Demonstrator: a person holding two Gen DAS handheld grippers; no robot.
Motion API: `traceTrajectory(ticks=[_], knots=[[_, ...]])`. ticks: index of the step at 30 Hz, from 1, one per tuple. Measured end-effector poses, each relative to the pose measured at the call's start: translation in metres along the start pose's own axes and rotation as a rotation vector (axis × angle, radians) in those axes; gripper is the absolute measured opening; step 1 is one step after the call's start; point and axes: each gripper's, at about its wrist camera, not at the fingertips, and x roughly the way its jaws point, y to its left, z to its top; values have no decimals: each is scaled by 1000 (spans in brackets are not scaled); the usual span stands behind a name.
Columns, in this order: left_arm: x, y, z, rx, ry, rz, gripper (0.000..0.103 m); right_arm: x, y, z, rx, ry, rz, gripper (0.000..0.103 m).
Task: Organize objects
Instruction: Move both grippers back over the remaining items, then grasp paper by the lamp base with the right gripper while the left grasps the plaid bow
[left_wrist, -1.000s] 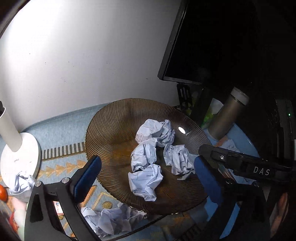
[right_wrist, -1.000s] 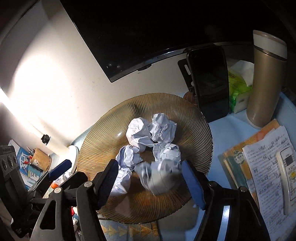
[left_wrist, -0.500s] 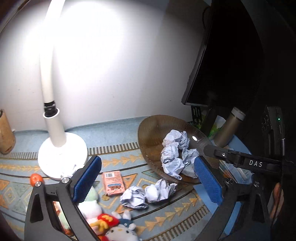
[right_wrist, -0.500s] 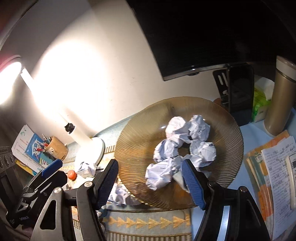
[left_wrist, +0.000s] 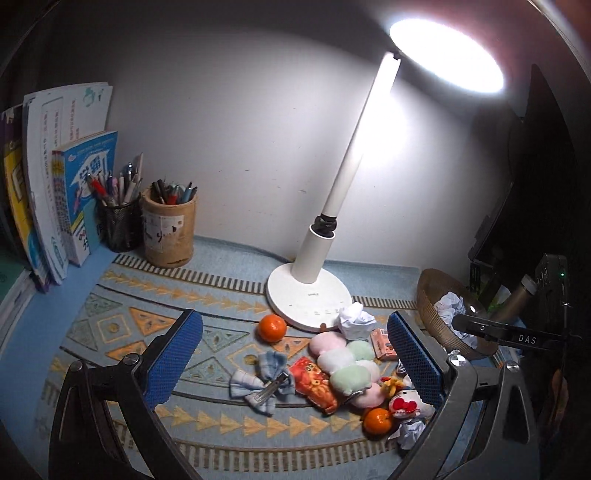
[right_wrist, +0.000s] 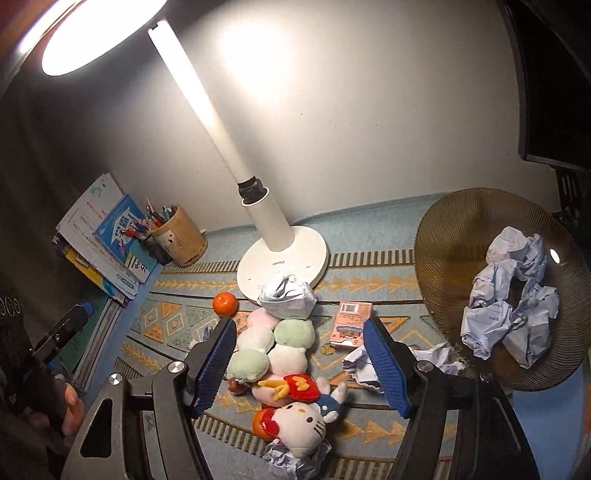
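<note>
A brown ribbed bowl (right_wrist: 461, 229) at the right holds several crumpled paper balls (right_wrist: 513, 291); it also shows in the left wrist view (left_wrist: 428, 295). More paper balls lie on the patterned mat: one on the lamp base (right_wrist: 286, 295), one by the bowl (right_wrist: 360, 363), one at the front (right_wrist: 288, 459). My right gripper (right_wrist: 301, 363) is open and empty above the pastel plush toy (right_wrist: 273, 343). My left gripper (left_wrist: 295, 354) is open and empty above the toy pile (left_wrist: 343, 365).
A white desk lamp (left_wrist: 310, 291) stands mid-mat. Two tangerines (left_wrist: 271, 328) (left_wrist: 376, 421), a Hello Kitty plush (right_wrist: 299, 424), a pink box (right_wrist: 351, 325) and a plaid bow clip (left_wrist: 262, 384) lie around. Pen holders (left_wrist: 168, 232) and books (left_wrist: 62, 192) stand at the left.
Both grippers have pulled back from the bowl and swung left over the mat. The paper ball seen between the right jaws earlier now lies in the bowl.
</note>
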Motion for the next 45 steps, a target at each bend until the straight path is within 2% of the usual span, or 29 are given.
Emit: traceTrajectory(ticks=[4, 8, 14, 17, 24, 29, 30, 32, 33, 34, 36, 39, 41, 45], knots=[[3, 33, -19, -23, 26, 37, 100, 25, 25, -6, -31, 41, 21, 69], [21, 41, -42, 29, 88, 56, 100, 47, 37, -7, -38, 77, 23, 69], [63, 23, -72, 213, 214, 32, 100, 77, 32, 2, -15, 109, -7, 70], [85, 15, -82, 271, 267, 37, 100, 98, 27, 7, -5, 150, -11, 78], [127, 11, -90, 340, 364, 44, 100, 139, 18, 16, -17, 207, -58, 79], [137, 13, -89, 317, 387, -10, 99, 161, 17, 21, -25, 232, -68, 79], [138, 13, -89, 318, 393, -15, 97, 165, 18, 21, -32, 236, -75, 79], [139, 10, -92, 328, 403, -18, 83, 171, 20, 21, -41, 246, -77, 79], [138, 9, -92, 339, 395, -9, 82, 172, 21, 21, -42, 246, -80, 78], [138, 8, -93, 349, 392, -5, 77, 173, 23, 22, -45, 245, -85, 76], [137, 5, -93, 366, 386, -1, 69, 175, 25, 23, -50, 244, -99, 60], [133, 2, -94, 387, 369, 0, 52, 175, 27, 22, -68, 239, -123, 58], [130, 1, -94, 391, 363, -12, 29, 173, 31, 21, -81, 226, -129, 57], [126, 1, -95, 380, 357, -6, 25, 158, 34, 21, -96, 178, -116, 56]])
